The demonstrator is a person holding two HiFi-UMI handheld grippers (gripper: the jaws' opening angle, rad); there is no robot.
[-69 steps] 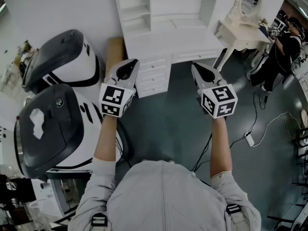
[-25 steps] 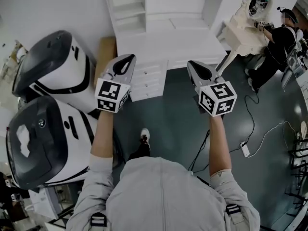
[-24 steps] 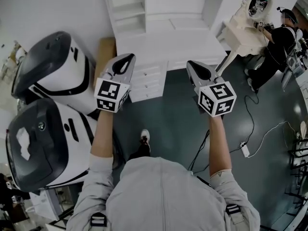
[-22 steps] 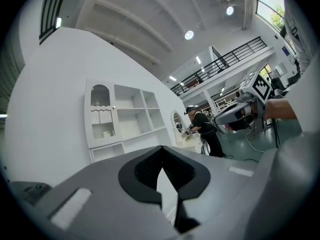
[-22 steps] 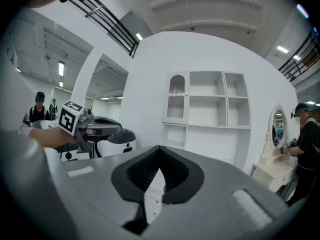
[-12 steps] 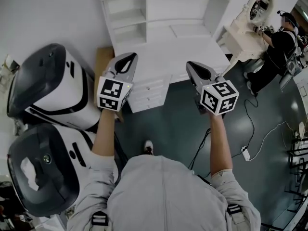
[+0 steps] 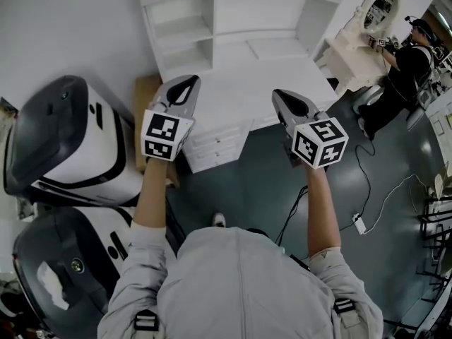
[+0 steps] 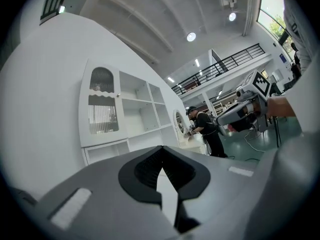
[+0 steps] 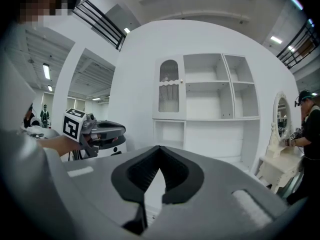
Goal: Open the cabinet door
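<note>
A white desk with a shelf unit [image 7: 233,27] stands against the wall ahead of me. Its cabinet door is a tall arched panel with a small knob, at the unit's upper left [image 8: 102,101] [image 9: 169,91]. My left gripper [image 7: 186,83] is held level over the desk's left front corner, shut and holding nothing; its jaws [image 8: 161,150] meet at the tips. My right gripper [image 7: 282,94] is level over the desk's front edge, also shut and holding nothing [image 9: 159,151]. Both are well short of the door.
Two large white-and-black machines [image 7: 60,136] [image 7: 67,274] stand at the left, with a brown box [image 7: 145,97] beside the desk. Desk drawers [image 7: 212,141] face me. At the right are a white dressing table [image 7: 353,48], a person [image 7: 408,66], and a cable with a power strip [image 7: 360,223].
Both grippers have moved forward together towards the desk, which now lies under their tips. The machines at the left have slid back in the view. The jaws stay shut.
</note>
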